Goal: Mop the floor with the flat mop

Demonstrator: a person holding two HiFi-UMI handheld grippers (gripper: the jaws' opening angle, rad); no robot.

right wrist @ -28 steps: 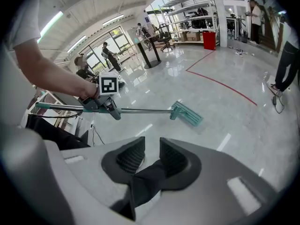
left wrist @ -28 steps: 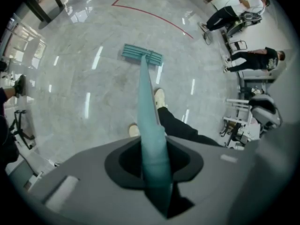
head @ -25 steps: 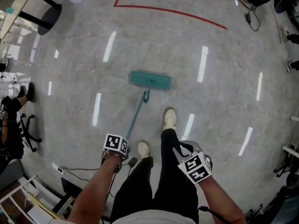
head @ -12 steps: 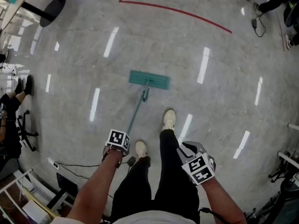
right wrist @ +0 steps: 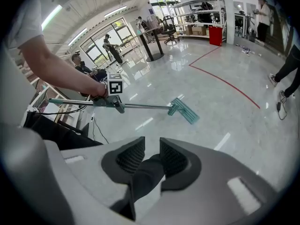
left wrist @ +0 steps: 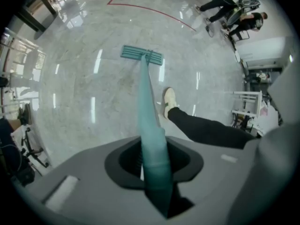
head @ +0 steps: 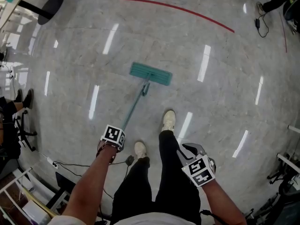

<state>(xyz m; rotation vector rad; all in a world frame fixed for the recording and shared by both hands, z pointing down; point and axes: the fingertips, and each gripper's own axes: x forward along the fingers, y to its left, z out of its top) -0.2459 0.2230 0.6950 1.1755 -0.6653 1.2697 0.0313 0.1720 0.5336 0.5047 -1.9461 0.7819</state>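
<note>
mop: flat mop head (head: 150, 74) lay flat on grey floor (head: 225, 93), far-centre, ahead of shoes | handle (head: 133, 108) ran near-left into left gripper (left wrist: 154, 163), jaws clamped on it | right gripper (right wrist: 146, 156) near-right, jaws slightly apart, empty | risk: one-gripper hold might let handle twist, lifting an edge; black cable (head: 77, 168) near-left could snag
</note>
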